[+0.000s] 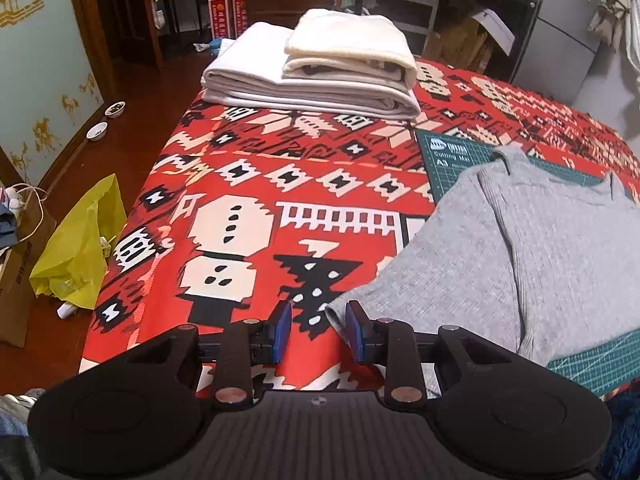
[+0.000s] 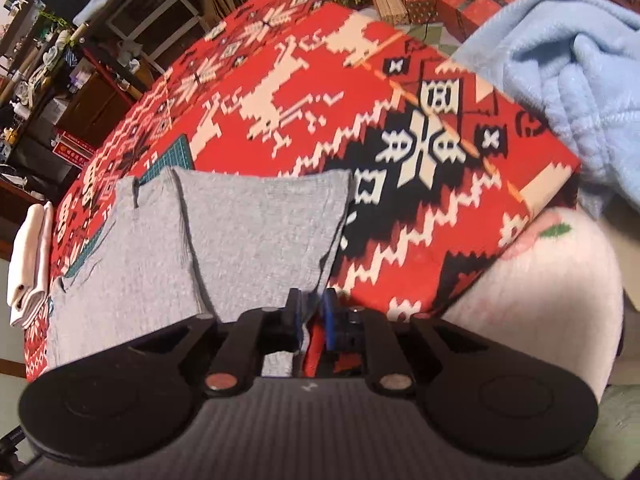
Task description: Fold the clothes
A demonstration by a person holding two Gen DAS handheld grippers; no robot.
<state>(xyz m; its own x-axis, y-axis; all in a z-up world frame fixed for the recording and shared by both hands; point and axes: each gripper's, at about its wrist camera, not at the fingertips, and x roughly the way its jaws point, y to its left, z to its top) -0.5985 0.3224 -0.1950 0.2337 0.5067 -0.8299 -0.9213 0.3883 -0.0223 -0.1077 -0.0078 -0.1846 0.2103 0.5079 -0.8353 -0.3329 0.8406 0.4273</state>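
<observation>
Far left in my left-wrist view: a crumpled yellow plastic bag (image 1: pixel 80 248) on the floor, then the red, black and cream patterned blanket (image 1: pixel 248 184) covering the surface. At its far end sits a stack of folded white and cream cloths (image 1: pixel 320 68) (done pile, by the look of it).

My left claw (image 1: pixel 318 326) is spread, nothing between the blue pads, w/ its right pad just beside the near-left corner of the grey ribbed knit sweater (image 1: pixel 540 248). The sweater lies to the right of that claw, partly over a green cutting mat (image 1: pixel 452 156), collar at the far end, hem toward me. So its long axis runs away from me, near to far.

Over to the right-wrist view: same grey sweater (image 2: pixel 240 232), side panels already folded inward, so approx. a long rectangle. My right claw (image 2: pixel 310 312) is nearly pressed together at the near-right hem corner; grey fabric sits between the pads, so I read it as pinching the hem, though the contact is partly hidden. Further right, a rumpled pale blue fleece blanket (image 2: pixel 568 80) at the bed's corner.

What matters next, I think: right corner is in hand, left corner isn't. The left claw needs a short shift right to bite its corner, then both can carry the hem toward the collar.
</observation>
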